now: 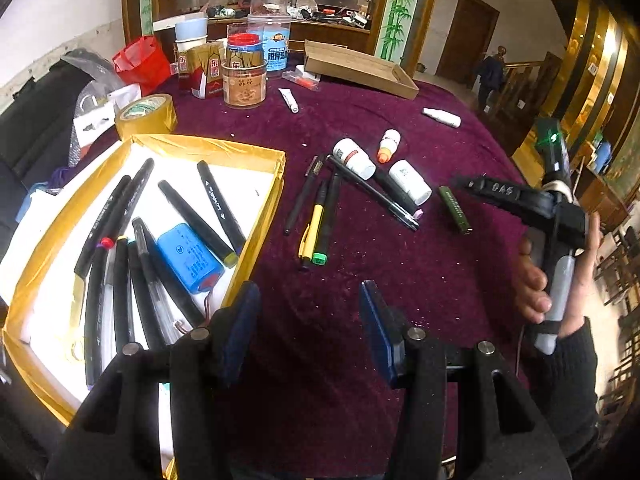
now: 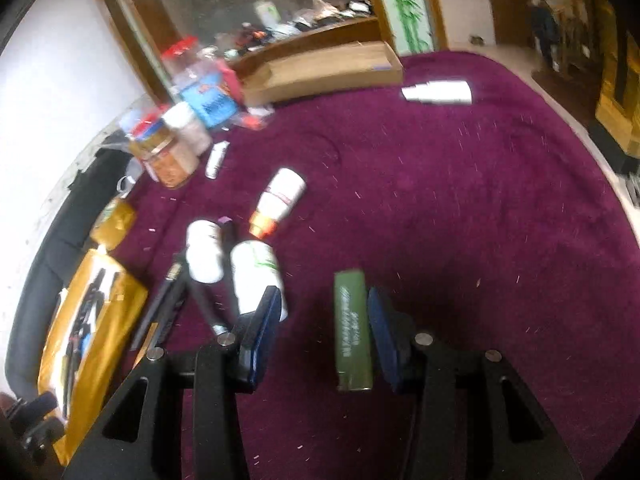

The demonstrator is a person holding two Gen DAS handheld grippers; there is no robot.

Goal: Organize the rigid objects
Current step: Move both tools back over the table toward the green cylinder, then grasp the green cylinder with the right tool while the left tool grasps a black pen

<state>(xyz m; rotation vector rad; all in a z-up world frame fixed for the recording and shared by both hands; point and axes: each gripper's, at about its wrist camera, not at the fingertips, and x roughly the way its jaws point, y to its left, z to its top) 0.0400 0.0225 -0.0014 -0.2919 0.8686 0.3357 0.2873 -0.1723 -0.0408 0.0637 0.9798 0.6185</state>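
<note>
A gold-edged box (image 1: 256, 148) at the left holds several black pens and a blue battery pack (image 1: 188, 258). Loose pens (image 1: 316, 220), white bottles (image 1: 410, 182) and a green lighter (image 1: 454, 209) lie on the purple cloth. My left gripper (image 1: 310, 324) is open and empty, above bare cloth beside the box. My right gripper (image 2: 322, 330) is open; the green lighter (image 2: 352, 332) lies between its fingers, close to the right pad (image 2: 384, 340). The right gripper also shows in the left wrist view (image 1: 480, 186), held in a hand over the lighter.
Jars (image 1: 244, 84), cartons, a tape roll (image 1: 146, 116), a red bag (image 1: 140, 62) and a flat cardboard box (image 1: 360, 68) crowd the back of the table. A small white bottle (image 1: 442, 117) lies at the far right. A dark bag lies along the left edge.
</note>
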